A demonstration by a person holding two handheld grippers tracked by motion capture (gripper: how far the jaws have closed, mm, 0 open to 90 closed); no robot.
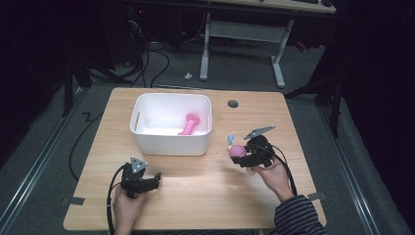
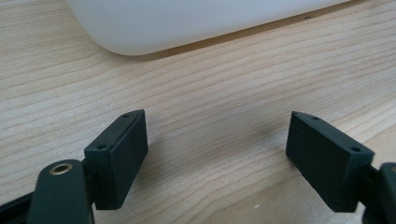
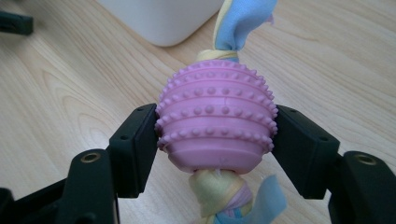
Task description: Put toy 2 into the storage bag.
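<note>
- The right tongs (image 3: 215, 135) pinch the pink ball (image 3: 215, 116) across its middle, one jaw on each flank. The ball is round and studded, so the pads likely bear on bumps rather than on a flat face; a quick swing could roll it out of the grip.
- The ball (image 1: 238, 151) hangs just above the table (image 1: 205, 191), right of the bin (image 1: 171, 142). Cloth tails (image 3: 243, 18) stick out of it top and bottom. The lower tail could drag on the wood or catch on the bin's rim if the lift stays low.
- The bin's near wall stands between ball and inside. A flat path would likely knock the wall and shove the bin; the ball needs to clear the rim first.
- A pink bone (image 1: 189, 124) already lies in the bin, toward its right side. A drop from high up could bounce the ball off it and back out.
- The left tongs (image 2: 215, 154) are spread wide over bare wood near the bin's near left corner, holding nothing. They are not bracing the bin, so any bump moves it freely.
</note>
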